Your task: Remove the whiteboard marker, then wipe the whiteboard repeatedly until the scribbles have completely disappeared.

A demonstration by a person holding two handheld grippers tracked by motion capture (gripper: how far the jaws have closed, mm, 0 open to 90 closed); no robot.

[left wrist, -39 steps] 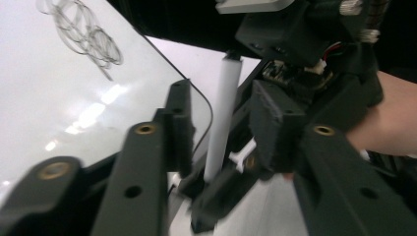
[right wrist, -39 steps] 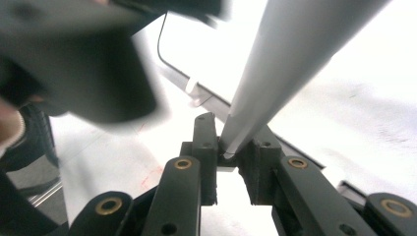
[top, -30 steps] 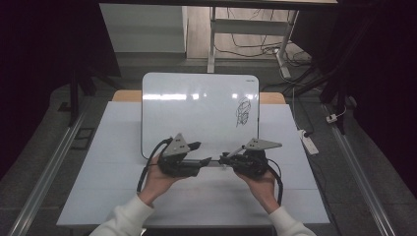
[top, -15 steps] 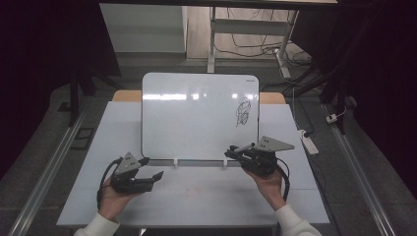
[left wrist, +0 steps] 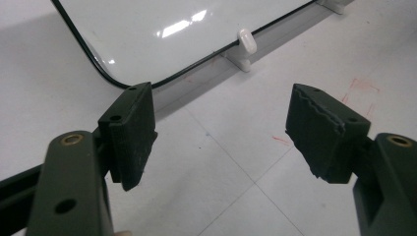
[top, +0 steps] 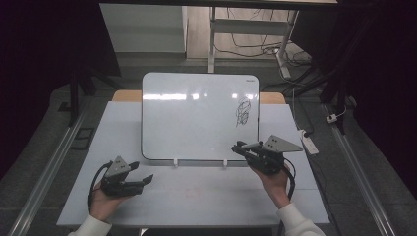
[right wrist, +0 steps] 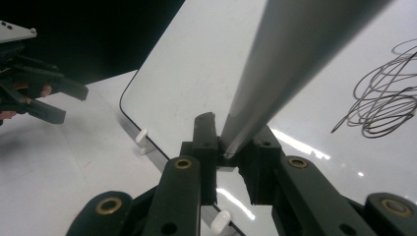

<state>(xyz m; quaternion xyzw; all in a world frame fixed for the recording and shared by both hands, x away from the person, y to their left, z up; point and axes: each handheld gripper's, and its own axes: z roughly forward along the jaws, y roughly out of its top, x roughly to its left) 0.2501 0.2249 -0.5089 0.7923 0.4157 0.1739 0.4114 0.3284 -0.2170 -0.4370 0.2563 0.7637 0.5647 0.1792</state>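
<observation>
A grey, pen-like rod [right wrist: 275,73] runs from the upper right of the right gripper view down to the bottom centre, where the right gripper [right wrist: 228,147] has its two black jaws clenched on the rod's lower end. What the rod is exactly cannot be told; it is blurred and close to the lens.

Behind it, across the middle of that view, stands a whiteboard [right wrist: 196,64] with a thin dark rim, and a black scribble [right wrist: 386,98] sits at the right edge of the frame. In the high view the whiteboard [top: 196,115] leans upright at the centre of the frame, its lower edge held in two small white clips [top: 175,162], with the scribble [top: 243,111] in its upper right part. The right gripper [top: 242,148] sits at the lower right of the frame, just beside the board's lower right corner, held by a hand [top: 273,183].

The left gripper [top: 145,180] lies at the lower left of the high view, well apart from the board and held by the other hand [top: 103,202]. In the left gripper view its jaws stand wide apart, released and grasping nothing, above the white table [left wrist: 236,162]; the board's rounded corner [left wrist: 105,73] and one clip [left wrist: 246,43] lie in the upper part of that frame. Faint red marks [left wrist: 361,86] show on the table at the right.
</observation>
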